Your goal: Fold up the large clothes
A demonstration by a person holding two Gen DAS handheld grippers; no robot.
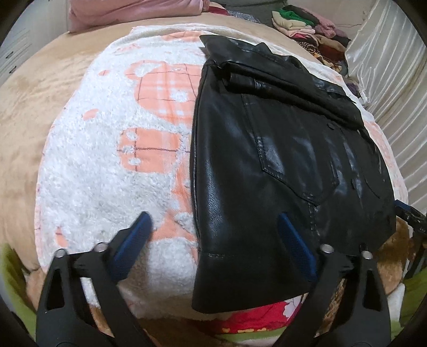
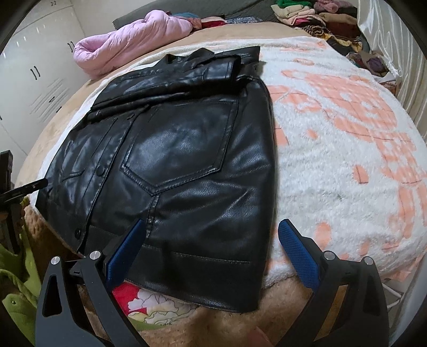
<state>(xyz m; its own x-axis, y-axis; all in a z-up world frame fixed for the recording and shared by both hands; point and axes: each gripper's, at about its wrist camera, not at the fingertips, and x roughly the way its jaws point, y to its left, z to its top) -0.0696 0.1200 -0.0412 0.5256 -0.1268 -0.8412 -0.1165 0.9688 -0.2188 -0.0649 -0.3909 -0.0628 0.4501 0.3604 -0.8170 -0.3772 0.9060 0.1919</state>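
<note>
The black leather jacket [image 2: 170, 165] lies flat on the white and peach fleece blanket [image 2: 333, 149], sleeves folded across its upper part, a stitched chest pocket facing up, hem towards me at the near edge of the bed. My left gripper [image 1: 214, 221] has its jaws spread wide over the jacket's left hem corner, one blue finger above the blanket and the other above the leather, pinching nothing. My right gripper [image 2: 212, 228] is likewise spread over the right hem corner, holding nothing. Beyond the blanket sit a pink quilt [image 2: 128, 45] and a pile of folded clothes [image 2: 315, 18].
</note>
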